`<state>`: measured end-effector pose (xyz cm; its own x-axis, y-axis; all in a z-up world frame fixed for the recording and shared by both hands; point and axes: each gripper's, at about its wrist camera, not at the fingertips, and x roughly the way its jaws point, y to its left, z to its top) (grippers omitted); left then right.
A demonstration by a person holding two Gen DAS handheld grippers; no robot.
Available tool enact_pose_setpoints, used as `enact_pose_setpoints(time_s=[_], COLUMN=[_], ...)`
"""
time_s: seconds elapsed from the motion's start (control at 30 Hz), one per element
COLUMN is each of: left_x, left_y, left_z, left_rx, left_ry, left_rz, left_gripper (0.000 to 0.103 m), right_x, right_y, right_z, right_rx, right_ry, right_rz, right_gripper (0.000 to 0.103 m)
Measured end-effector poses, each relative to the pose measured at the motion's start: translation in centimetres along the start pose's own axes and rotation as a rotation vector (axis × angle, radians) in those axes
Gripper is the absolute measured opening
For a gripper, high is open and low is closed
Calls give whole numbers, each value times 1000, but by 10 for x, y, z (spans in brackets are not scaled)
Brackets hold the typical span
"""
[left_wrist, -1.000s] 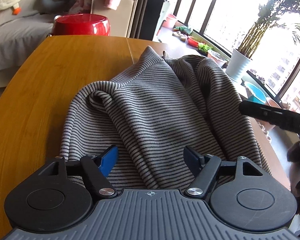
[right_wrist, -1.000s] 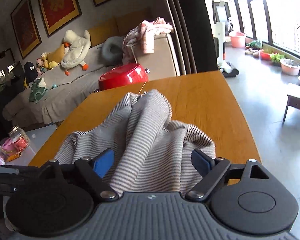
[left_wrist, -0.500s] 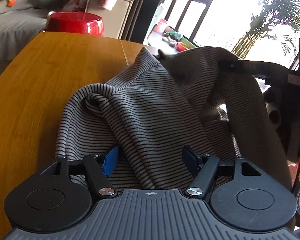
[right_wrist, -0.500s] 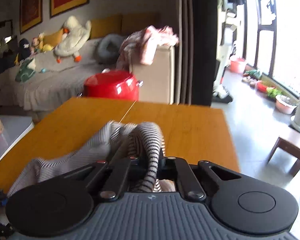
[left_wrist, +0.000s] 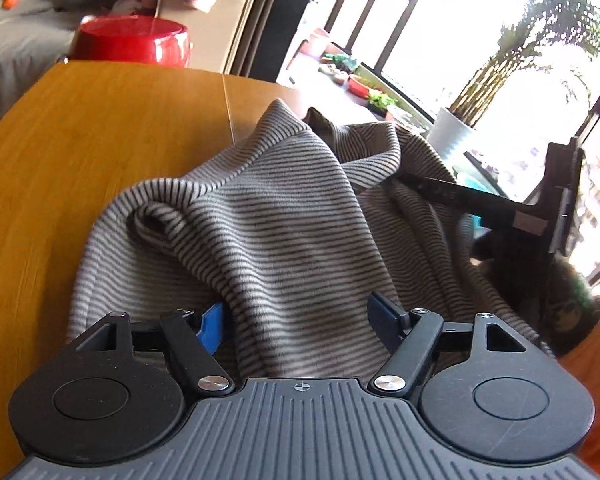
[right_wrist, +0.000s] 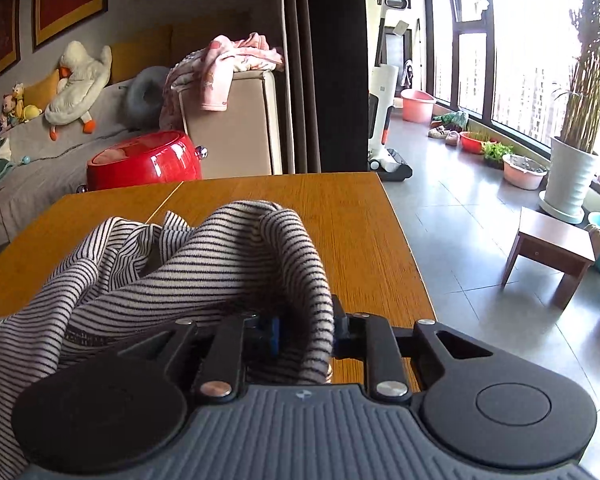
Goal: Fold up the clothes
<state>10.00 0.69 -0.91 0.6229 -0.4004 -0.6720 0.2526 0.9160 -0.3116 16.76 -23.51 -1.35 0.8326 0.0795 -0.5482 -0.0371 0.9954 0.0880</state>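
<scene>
A grey striped garment (left_wrist: 276, 224) lies crumpled on the wooden table (left_wrist: 60, 152). My left gripper (left_wrist: 296, 320) is open, its blue-padded fingers (left_wrist: 212, 326) either side of a fold at the garment's near edge. My right gripper (right_wrist: 306, 330) is shut on a bunched fold of the striped garment (right_wrist: 204, 264) and holds it just above the table (right_wrist: 352, 220). In the left wrist view the right gripper (left_wrist: 404, 179) reaches in from the right and pinches the cloth's far right part.
A red pot-shaped stool (left_wrist: 132, 42) stands beyond the table's far edge, with a sofa (right_wrist: 28, 168) behind. The table's right edge (right_wrist: 416, 276) drops to a tiled floor with a small wooden stool (right_wrist: 548, 252) and a potted plant (right_wrist: 570, 176).
My right gripper closed on a fold of the garment and lifted it, then lowered and pulled it towards the right. My left gripper stayed open over the near edge.
</scene>
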Motion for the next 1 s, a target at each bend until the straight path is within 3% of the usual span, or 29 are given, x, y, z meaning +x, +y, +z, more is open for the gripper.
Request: enact_pose_setpoints(time_s=[0.1, 0.2, 0.27, 0.3, 0.37, 0.43, 0.73, 0.87, 1.0], left_x=[3, 3, 5, 5, 6, 4, -13, -21, -27], left_y=[-7, -4, -3, -4, -4, -1, 66, 98, 129], left_z=[-2, -2, -2, -1, 0, 2, 36, 51, 63], left_rx=[46, 40, 28, 23, 18, 0, -143, -209, -277], left_ry=[-8, -5, -6, -14, -31, -48, -127, -162, -188], left_rz=[33, 28, 28, 39, 63, 63, 146, 187, 220], left_gripper=[76, 78, 75, 68, 21, 15, 12, 12, 15], right_x=[0, 1, 1, 1, 1, 1, 3, 4, 6], right_y=[-6, -6, -6, -6, -5, -5, -2, 1, 10], right_z=[-1, -1, 0, 0, 0, 0, 1, 2, 5], right_rx=[28, 27, 27, 26, 24, 24, 22, 2, -67], right_ry=[-1, -2, -3, -3, -2, -2, -1, 5, 12], right_rz=[7, 8, 8, 7, 5, 1, -12, -7, -35], right_gripper=[28, 28, 28, 28, 28, 29, 33, 46, 50])
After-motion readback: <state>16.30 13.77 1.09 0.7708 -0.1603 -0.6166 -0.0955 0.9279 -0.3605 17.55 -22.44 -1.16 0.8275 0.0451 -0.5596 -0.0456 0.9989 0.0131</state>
